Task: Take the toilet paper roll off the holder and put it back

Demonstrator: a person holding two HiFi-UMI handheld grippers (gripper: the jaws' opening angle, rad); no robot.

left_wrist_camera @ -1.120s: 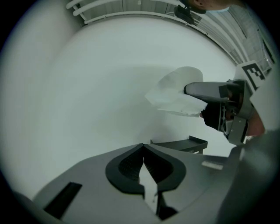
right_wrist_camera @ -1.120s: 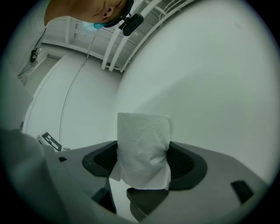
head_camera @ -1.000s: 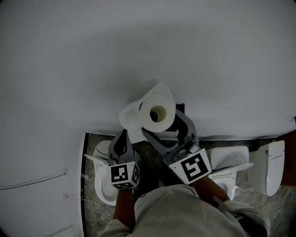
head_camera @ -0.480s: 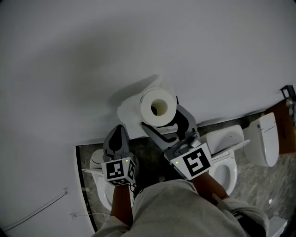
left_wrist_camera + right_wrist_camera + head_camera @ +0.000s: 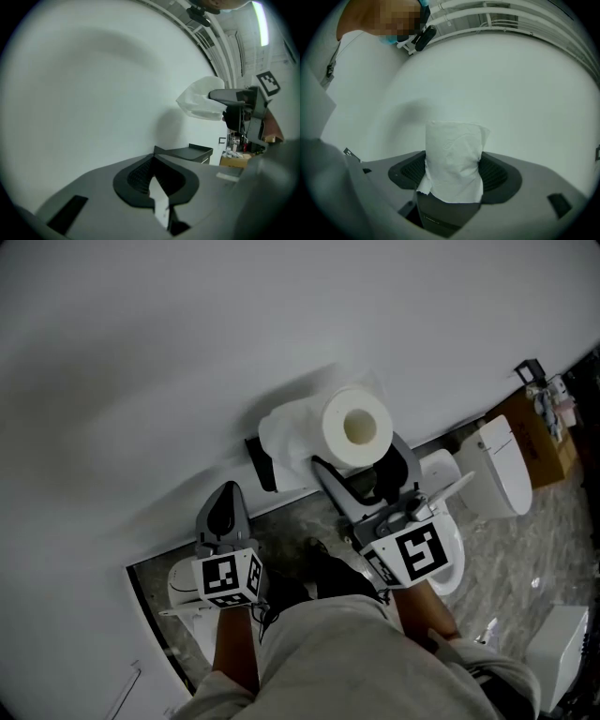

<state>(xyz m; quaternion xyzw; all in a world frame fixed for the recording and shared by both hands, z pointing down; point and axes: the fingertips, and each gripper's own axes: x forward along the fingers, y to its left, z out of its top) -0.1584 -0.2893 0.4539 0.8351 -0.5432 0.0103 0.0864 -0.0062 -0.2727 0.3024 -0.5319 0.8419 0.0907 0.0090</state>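
A person stands facing a plain white wall (image 5: 187, 324), a two-jaw gripper in each hand. The right gripper (image 5: 361, 463) holds the roll (image 5: 356, 426) up near the wall. Its jaws are spread about as wide as the roll and press on its two curved sides. The roll's hollow core faces up toward the person's head. In the right gripper view, the roll (image 5: 454, 159) stands between the jaw pads of the right gripper (image 5: 452, 176), and its white paper fills the gap.

A loose tail of paper (image 5: 284, 439) hangs from the roll toward the left. It reaches the black holder (image 5: 256, 462) on the wall. The roll itself is off the holder, just to its right.

The left gripper (image 5: 225, 502) is lower and to the left, well apart from the roll. In its own view, the left gripper (image 5: 153, 159) has its jaws closed together with nothing between them. The holder (image 5: 187, 152) shows just beyond their tips.

Three white toilets stand on the marbled floor (image 5: 525, 549) below. One toilet (image 5: 180, 589) is under the left gripper, one (image 5: 448, 549) is under the right gripper, and a third (image 5: 502, 465) is farther right, beside a cardboard box (image 5: 542, 435).
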